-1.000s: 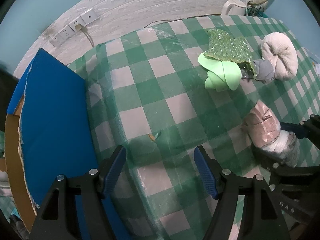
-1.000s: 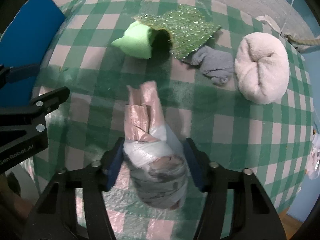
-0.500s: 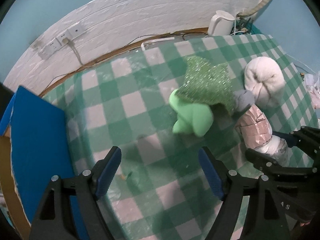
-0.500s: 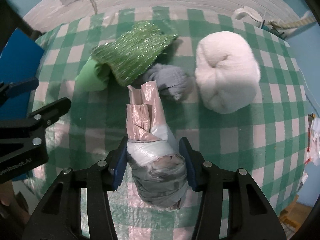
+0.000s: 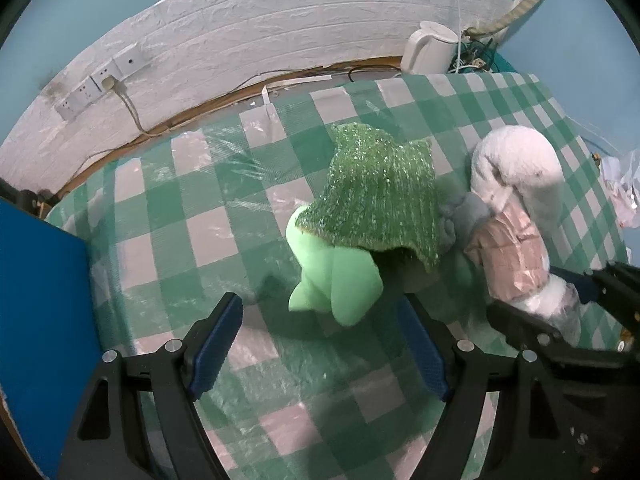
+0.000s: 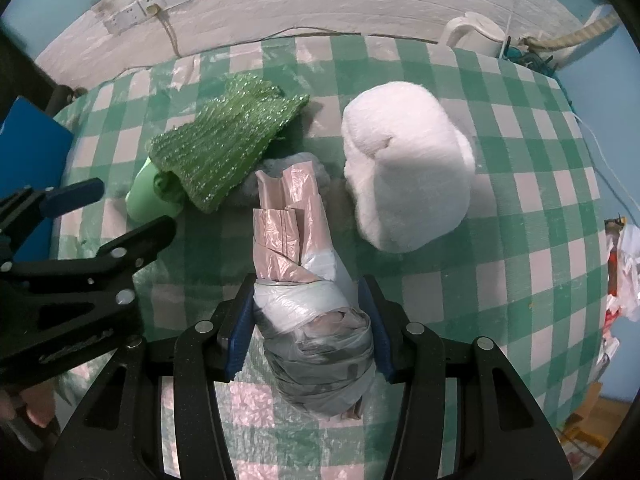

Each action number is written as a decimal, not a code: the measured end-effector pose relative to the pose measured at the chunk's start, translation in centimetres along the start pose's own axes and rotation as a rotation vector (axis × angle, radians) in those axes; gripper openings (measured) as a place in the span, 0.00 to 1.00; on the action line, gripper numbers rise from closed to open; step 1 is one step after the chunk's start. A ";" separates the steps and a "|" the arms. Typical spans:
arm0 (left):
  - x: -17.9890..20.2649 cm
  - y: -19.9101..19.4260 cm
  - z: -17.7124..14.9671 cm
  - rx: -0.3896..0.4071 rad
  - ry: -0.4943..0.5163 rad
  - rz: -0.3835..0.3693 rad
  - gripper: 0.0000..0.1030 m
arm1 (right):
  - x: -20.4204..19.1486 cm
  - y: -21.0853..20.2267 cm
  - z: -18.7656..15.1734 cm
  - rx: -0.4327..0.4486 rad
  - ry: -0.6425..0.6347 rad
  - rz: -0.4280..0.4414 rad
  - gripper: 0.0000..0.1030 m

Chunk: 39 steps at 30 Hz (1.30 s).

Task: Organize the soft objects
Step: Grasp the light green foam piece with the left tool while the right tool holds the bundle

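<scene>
Surface: green-and-white checked cloth. Sponge: pale green. Scouring cloth: darker green, glittery. Plush roll: off-white, pinkish tint. Small cloth: grey. Bag bundle: pink, white, grey plastic. Fingers: blue pads, black frames. Board: blue. Kettle: white.

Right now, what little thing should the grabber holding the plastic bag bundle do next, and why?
Probably carry the bundle of plastic bags a bit further toward the soft pile and set it down beside the grey cloth. The right gripper is shut on it, its pads pressing both sides, and its front end already hangs over that cloth, between the sparkly green cloth and the white fluffy roll.
</scene>
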<state>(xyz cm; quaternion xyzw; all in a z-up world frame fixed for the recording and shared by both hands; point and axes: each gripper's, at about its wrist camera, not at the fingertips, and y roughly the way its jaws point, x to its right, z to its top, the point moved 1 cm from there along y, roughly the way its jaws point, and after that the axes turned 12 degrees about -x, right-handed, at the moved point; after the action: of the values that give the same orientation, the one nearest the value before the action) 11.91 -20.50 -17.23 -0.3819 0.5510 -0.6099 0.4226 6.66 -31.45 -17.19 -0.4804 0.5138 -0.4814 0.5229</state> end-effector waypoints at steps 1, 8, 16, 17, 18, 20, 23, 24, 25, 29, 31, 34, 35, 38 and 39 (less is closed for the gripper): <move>0.0 0.2 0.3 -0.001 -0.008 -0.005 0.79 | 0.1 -0.1 -0.2 0.002 0.000 0.001 0.49; -0.9 1.5 1.5 -0.016 -0.074 -0.051 0.79 | 0.3 -0.9 0.2 0.009 0.002 0.012 0.49; -2.2 1.6 2.1 0.028 -0.159 -0.157 0.30 | 0.7 -1.0 0.3 0.013 -0.001 0.018 0.49; -2.2 1.8 2.2 0.017 -0.154 -0.162 0.29 | 0.8 -0.9 0.3 0.011 0.000 0.018 0.49; -2.2 1.9 2.2 0.006 -0.145 -0.161 0.27 | 0.8 -0.9 0.4 0.009 0.001 0.017 0.49; -2.1 2.0 1.8 0.015 -0.133 -0.163 0.24 | 0.9 -0.8 0.4 0.006 0.005 0.015 0.49; -1.9 1.9 1.3 0.022 -0.115 -0.149 0.23 | 0.7 -1.0 0.6 0.009 0.004 0.015 0.49; -1.9 1.8 1.1 0.023 -0.107 -0.142 0.23 | 0.6 -1.1 0.6 0.012 0.001 0.016 0.49; -1.8 1.6 0.8 0.024 -0.097 -0.126 0.23 | 0.5 -1.2 0.6 0.015 -0.002 0.017 0.49; -2.2 1.3 -0.1 0.017 -0.092 -0.113 0.23 | -0.1 -1.6 0.7 0.024 -0.017 0.020 0.49; -2.6 1.0 -0.8 0.011 -0.096 -0.117 0.23 | -0.4 -1.7 0.7 0.023 -0.020 0.019 0.49; -3.2 0.6 -1.9 0.004 -0.102 -0.115 0.23 | -0.9 -1.9 0.7 0.024 -0.030 0.021 0.49; -3.4 0.5 -2.1 0.002 -0.104 -0.116 0.23 | -1.0 -1.9 0.6 0.025 -0.033 0.022 0.48; -4.1 -0.1 -3.1 0.001 -0.114 -0.112 0.23 | -1.7 -2.2 0.6 0.030 -0.048 0.024 0.48; -4.2 -0.2 -3.3 0.003 -0.115 -0.110 0.23 | -2.0 -2.3 0.5 0.032 -0.054 0.024 0.48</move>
<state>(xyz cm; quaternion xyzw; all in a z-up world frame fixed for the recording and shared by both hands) 10.27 -15.39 -17.35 -0.4456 0.5030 -0.6100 0.4199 7.15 -29.63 -14.74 -0.4787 0.4973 -0.4701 0.5500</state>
